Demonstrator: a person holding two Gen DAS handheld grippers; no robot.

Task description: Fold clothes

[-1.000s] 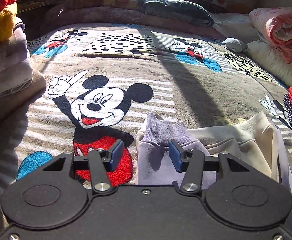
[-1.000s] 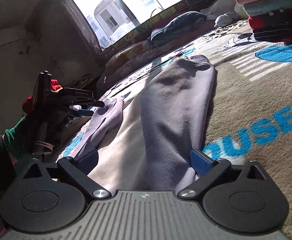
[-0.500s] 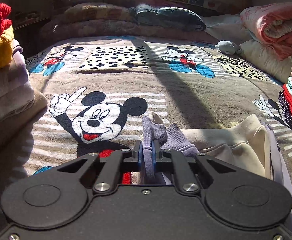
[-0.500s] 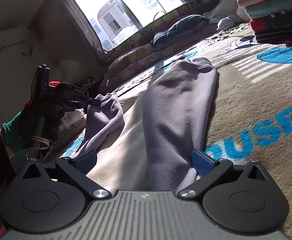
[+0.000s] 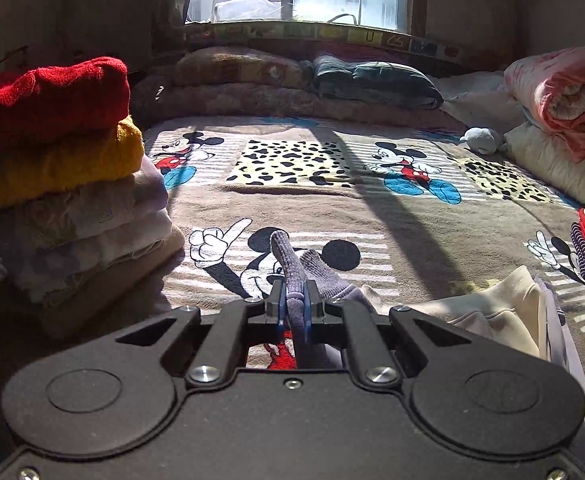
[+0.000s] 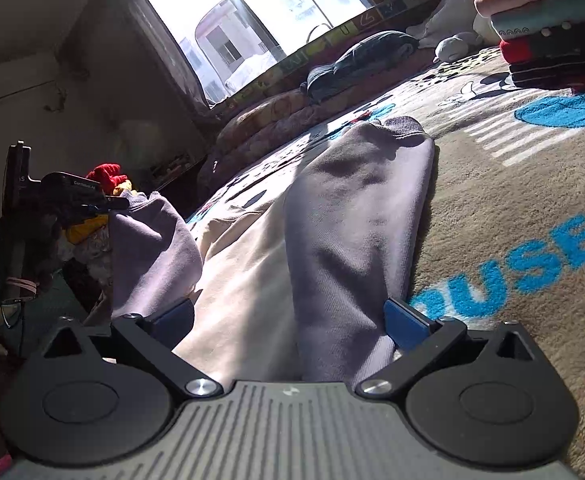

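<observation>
Because the left gripper pinches one purple sleeve for folding across the sweatshirt, the right gripper waits, spread wide around the other sleeve.

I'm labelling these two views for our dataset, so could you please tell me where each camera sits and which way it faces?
Left wrist: on the left gripper, raised above the cartoon-mouse blanket, facing the window; its fingers are shut on the lilac ribbed sleeve cuff.
Right wrist: on the right gripper, low over the bed, tilted, looking along the other lilac sleeve; fingers open, a gloved hand visible.
Shared: the cream-and-lilac sweatshirt, the window, the red-topped folded stack.
</observation>
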